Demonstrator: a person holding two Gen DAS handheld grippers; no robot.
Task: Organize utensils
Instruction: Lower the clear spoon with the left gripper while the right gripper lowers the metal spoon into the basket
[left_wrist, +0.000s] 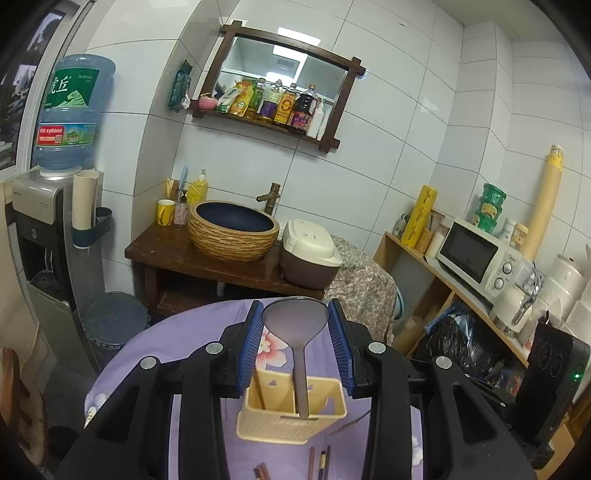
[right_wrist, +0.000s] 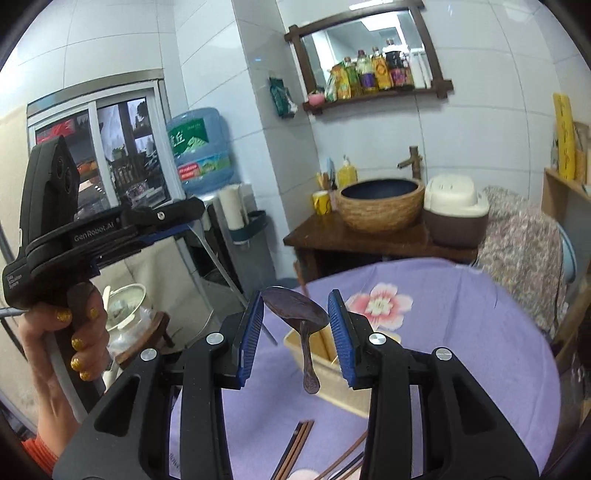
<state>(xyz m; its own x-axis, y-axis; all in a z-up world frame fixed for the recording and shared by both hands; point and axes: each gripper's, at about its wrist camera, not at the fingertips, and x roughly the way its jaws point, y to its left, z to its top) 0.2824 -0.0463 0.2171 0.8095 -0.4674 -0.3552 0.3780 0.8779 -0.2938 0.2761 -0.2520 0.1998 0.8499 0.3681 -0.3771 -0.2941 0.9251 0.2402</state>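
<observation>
The left gripper grips a grey ladle by its bowl, both blue pads pressed on the rim; the handle hangs straight down in front of a cream utensil holder on the purple flowered tablecloth. One chopstick stands in the holder's left compartment. The right gripper clamps a dark metal spoon by its bowl, handle dangling over the holder below. More chopsticks lie loose on the cloth, nearer the camera than the holder. In the right wrist view, a hand holds the left gripper's handle at the left.
</observation>
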